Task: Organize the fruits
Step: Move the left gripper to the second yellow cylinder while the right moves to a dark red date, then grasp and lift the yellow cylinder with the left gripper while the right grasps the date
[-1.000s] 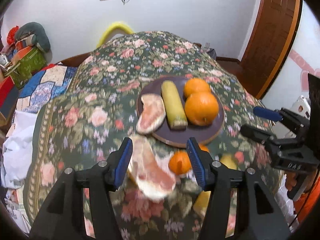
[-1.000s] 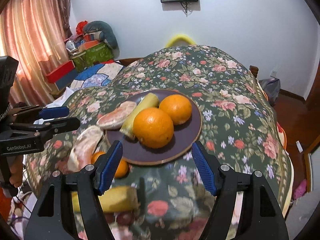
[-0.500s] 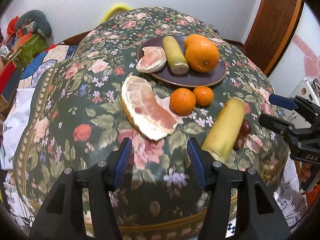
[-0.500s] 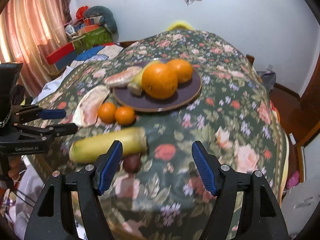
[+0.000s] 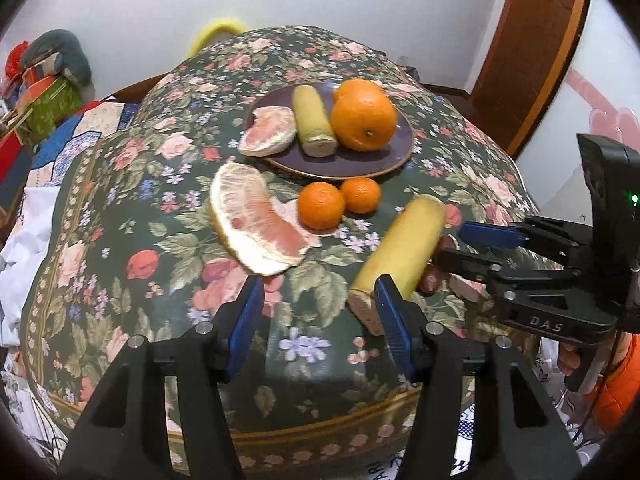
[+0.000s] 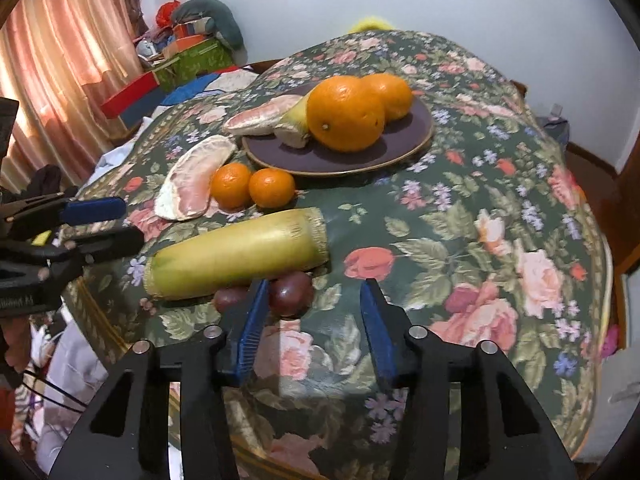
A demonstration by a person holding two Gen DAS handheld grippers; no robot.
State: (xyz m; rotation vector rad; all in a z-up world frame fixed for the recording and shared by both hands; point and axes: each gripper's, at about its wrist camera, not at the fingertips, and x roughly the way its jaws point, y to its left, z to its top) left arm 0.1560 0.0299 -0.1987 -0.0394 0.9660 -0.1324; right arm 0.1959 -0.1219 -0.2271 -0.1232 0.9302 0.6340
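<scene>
Left wrist view. Left tool [image 5: 318, 304]: black plastic frame, blue ribbed pads, jaws standing apart and gripping nothing, hovering over the near edge of the worktop [image 5: 120, 208], which is wearing a dark green floral cloth.
- Pomelo wedge [image 5: 256, 220]: curved, pale pithy rind, pink pulpy flesh, lying just ahead of the left pad.
- Two mandarins [image 5: 321, 205]: small, round, glossy orange, sitting side by side ahead of the tool, touching.
- Long yellow-green fruit [image 5: 400, 252]: cylindrical, smooth-skinned, fibrous cut ends, lying slantwise, its near end showing just behind the right pad.
- Plate [image 5: 384, 156]: round, dark purple, glazed, sitting farther ahead, carrying a second pomelo piece [image 5: 269, 131], a shorter green cylinder [image 5: 312, 120] and a large dimpled orange [image 5: 363, 120], with another orange partly hidden behind it.
- Right tool [image 5: 452, 246]: reaching in from the right, its jaws apart, beside the long fruit's far flank.

Right wrist view. Right tool [image 6: 314, 314]: same build, jaws apart and holding nothing.
- Two dark purple round fruits [image 6: 290, 294]: smooth, shiny, one lying between the pads close to the left pad, the other partly hidden behind that pad.
- The long fruit is lying crosswise just beyond them, touching them.
- Mandarins, wedge and plate are lying farther ahead to the left.
- Left tool showing at the left edge.
</scene>
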